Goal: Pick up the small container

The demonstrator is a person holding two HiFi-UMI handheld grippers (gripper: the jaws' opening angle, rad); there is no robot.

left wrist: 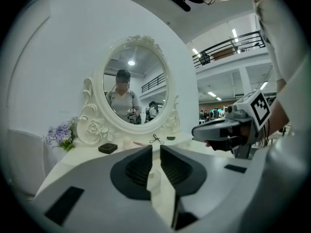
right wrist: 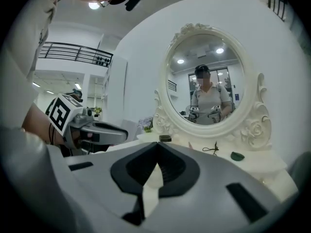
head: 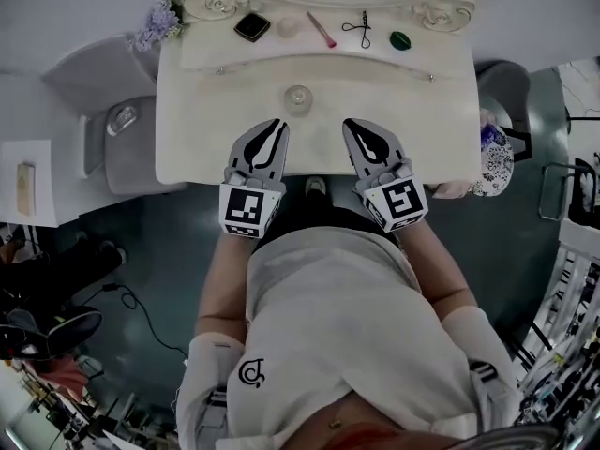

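Observation:
The small container (head: 298, 97) is a clear round jar standing in the middle of the white dressing table (head: 197, 129). My left gripper (head: 277, 125) lies just below and left of it, tips pointing at the mirror, jaws shut with nothing between them. To the jar's lower right my right gripper (head: 355, 125) lies the same way, also shut and empty. Neither touches the jar. In the left gripper view the left gripper (left wrist: 156, 147) shows only a thin slit between its tips. In the right gripper view the right gripper (right wrist: 158, 144) has its tips together.
On the raised back shelf lie a black compact (head: 251, 26), a pale round pot (head: 289, 26), a pink stick (head: 322, 29), an eyelash curler (head: 359, 29) and a green lid (head: 400, 40). Purple flowers (head: 157, 24) stand at the shelf's left end. The oval mirror (left wrist: 131, 93) rises behind. A grey seat (head: 127, 134) stands left of the table.

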